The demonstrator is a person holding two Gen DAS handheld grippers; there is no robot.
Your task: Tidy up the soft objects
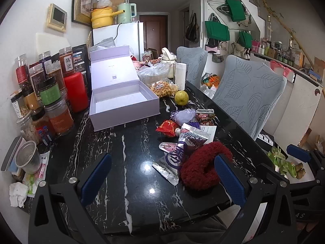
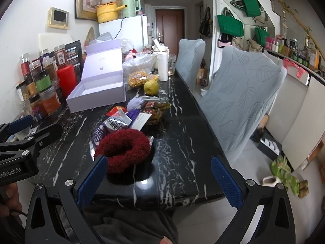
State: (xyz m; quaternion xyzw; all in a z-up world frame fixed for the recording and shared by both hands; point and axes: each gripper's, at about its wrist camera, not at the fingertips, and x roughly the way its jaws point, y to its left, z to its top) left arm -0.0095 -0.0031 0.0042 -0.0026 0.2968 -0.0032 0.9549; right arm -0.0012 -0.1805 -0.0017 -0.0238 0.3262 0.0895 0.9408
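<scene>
Both tongs are released and grasp nothing: the left gripper (image 1: 162,178) and the right gripper (image 2: 160,182) hang over the near edge of the black marble table (image 1: 126,150). A dark red fluffy scrunchie (image 2: 124,148) lies between them, just beside the right gripper's left finger, half on a purple snack packet (image 1: 174,158). I think a careless pinch can take the packet together with it, or push the scrunchie off the edge. An open white box (image 1: 124,101) waits farther back.

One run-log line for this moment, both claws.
left claw: open, empty | right claw: open, empty | red scrunchie: on table, ungrasped | white box: open, empty
</scene>
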